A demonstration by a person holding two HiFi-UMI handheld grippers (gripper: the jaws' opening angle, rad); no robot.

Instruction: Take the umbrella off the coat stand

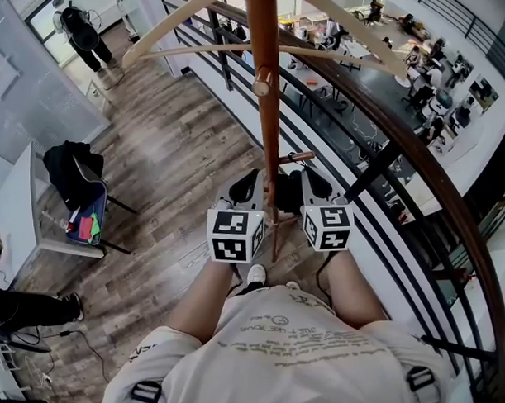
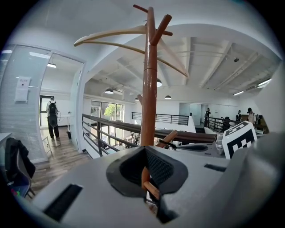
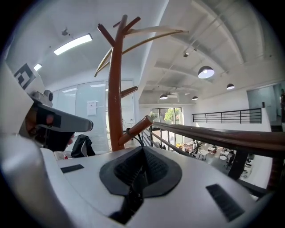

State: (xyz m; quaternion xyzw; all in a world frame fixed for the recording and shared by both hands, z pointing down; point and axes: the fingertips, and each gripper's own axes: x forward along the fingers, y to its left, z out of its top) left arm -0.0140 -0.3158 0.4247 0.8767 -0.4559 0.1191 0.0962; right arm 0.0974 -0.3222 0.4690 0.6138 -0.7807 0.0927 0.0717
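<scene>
The wooden coat stand (image 1: 266, 113) rises straight in front of me, its pole (image 2: 148, 89) filling the middle of the left gripper view. A black umbrella (image 1: 284, 194) hangs low beside the pole from a short peg (image 1: 297, 158). In the right gripper view its strap (image 3: 133, 139) loops over that peg (image 3: 136, 129) and dark fabric (image 3: 131, 196) sits between the jaws. My right gripper (image 1: 310, 180) is shut on the umbrella. The left gripper (image 1: 250, 182) stands just left of the pole, its jaws a narrow slit apart with only the stand's wood showing through the gap.
A dark railing (image 1: 416, 149) curves close on the right, with a drop to a lower floor behind it. A chair with a black jacket (image 1: 74, 174) and a white table (image 1: 21, 213) stand at the left. A person (image 1: 85, 33) stands far back.
</scene>
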